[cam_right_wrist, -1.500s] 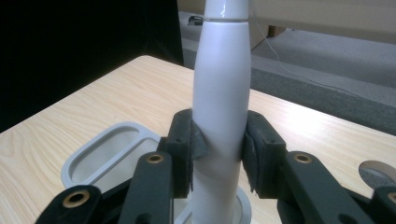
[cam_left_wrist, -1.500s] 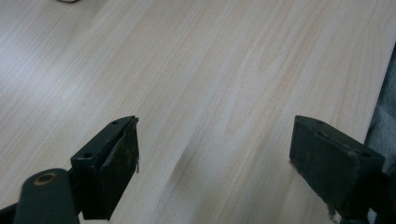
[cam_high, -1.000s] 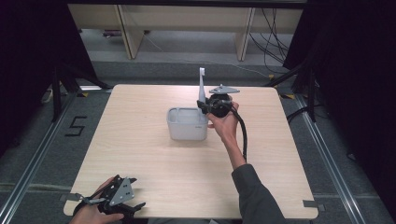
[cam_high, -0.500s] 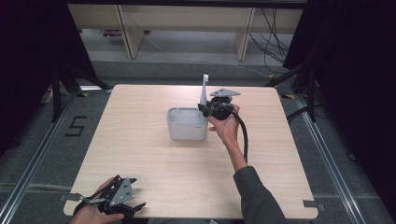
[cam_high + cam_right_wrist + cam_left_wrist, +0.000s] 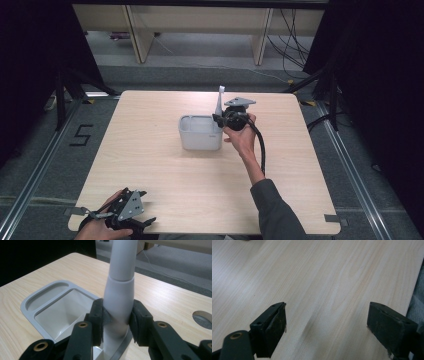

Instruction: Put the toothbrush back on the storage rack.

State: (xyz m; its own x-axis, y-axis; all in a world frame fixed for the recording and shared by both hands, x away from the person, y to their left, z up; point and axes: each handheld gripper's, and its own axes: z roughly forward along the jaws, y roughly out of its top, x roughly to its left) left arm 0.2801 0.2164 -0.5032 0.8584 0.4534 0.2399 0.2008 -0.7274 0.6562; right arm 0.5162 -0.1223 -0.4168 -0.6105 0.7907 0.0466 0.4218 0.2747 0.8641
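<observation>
With the right gripper (image 5: 117, 322) clamped on that white plastic tube-shaped handle (image 5: 120, 297) right over the grey plastic two-compartment bin (image 5: 200, 132), I'd keep it upright and lower slowly into the bigger compartment; left gripper (image 5: 327, 325) idles spread wide at the near edge of the pale wooden table (image 5: 165, 175).

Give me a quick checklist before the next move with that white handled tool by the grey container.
1. Right gripper closed on the white plastic tool handle: ok, pads press both sides.
2. Handle upright: ok, it stands nearly vertical.
3. Grey rectangular plastic container sitting flat on the light wooden table: ok.
4. Tool's lower end inside the container: cannot tell, hidden by the jaws.
5. Left gripper out of the way: ok, open over bare wood near the table's front corner.
</observation>
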